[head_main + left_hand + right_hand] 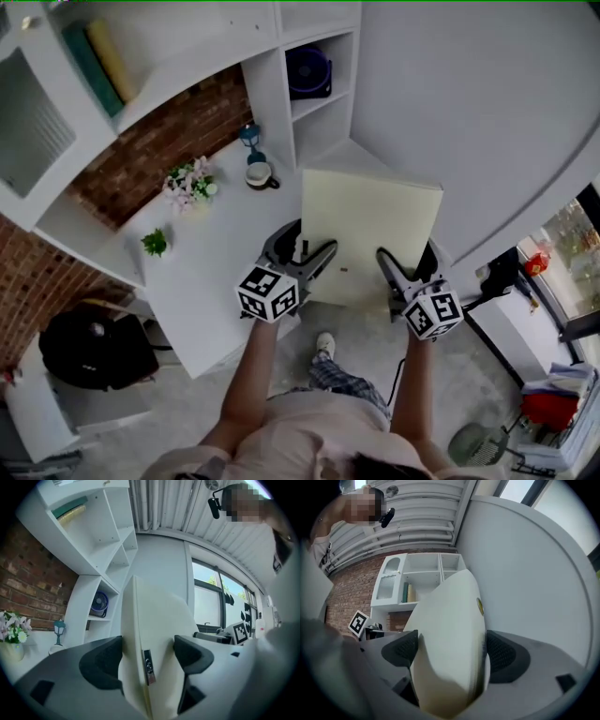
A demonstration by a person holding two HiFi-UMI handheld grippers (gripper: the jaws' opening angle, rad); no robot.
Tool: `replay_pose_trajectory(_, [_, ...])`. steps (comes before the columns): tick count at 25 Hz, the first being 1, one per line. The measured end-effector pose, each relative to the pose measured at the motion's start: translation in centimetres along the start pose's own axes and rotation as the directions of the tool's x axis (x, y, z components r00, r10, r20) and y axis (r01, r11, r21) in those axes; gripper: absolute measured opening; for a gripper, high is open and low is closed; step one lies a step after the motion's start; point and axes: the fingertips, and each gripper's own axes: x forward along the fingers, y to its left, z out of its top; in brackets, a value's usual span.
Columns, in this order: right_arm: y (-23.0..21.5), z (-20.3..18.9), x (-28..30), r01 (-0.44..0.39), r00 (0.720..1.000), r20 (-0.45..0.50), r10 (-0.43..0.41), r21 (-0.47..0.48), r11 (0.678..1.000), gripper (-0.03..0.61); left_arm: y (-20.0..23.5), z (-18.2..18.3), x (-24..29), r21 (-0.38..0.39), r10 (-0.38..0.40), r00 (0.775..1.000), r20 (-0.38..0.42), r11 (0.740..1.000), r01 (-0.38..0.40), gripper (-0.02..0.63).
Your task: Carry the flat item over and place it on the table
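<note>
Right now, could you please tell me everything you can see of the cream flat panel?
The cream flat panel is thin, rectangular, matte, with a small metal clasp on its near edge. The left gripper and right gripper each clamp that edge, holding it roughly flat over the white table; whether it touches is unclear.

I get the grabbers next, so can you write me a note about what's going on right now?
Left gripper: shut on the cream flat board, by its small metal clasp.
Right gripper: shut on the same board's near edge.
Board: held up, tilted, over the white table at its right end; a mug and flowers stand farther back.
Done: board lifted and brought to the table.
Left: lay it on a bare part, then open both grippers.
</note>
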Motion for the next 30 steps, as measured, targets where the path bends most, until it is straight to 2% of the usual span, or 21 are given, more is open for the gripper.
replay_pose_trajectory(5, [-3.3, -0.7, 5.6, -0.032, 0.999, -0.036, 0.032, 0.017, 0.999, 0.459, 4.3, 0.1, 4.1, -0.025, 0.043, 0.999, -0.014, 0.999, -0.044, 0.337])
replay_pose_trajectory(13, [-6.3, -2.1, 11.0, -0.062, 0.995, -0.071, 0.065, 0.044, 0.997, 0.459, 8.6, -0.4, 7.6, -0.042, 0.087, 0.995, -0.038, 0.995, -0.089, 0.337])
replay_pose_trajectory(21, [-6.8, -3.5, 13.6, -0.073, 0.990, -0.114, 0.081, 0.069, 0.995, 0.459, 11.1, -1.2, 8.3, -0.071, 0.118, 0.991, -0.068, 0.990, -0.123, 0.337])
replay_pose_trajectory(30, [-7.4, -6.1, 15.1, -0.050, 0.984, -0.164, 0.068, 0.109, 0.993, 0.459, 13.2, -3.1, 8.9, -0.092, 0.117, 0.984, -0.131, 0.987, -0.129, 0.337])
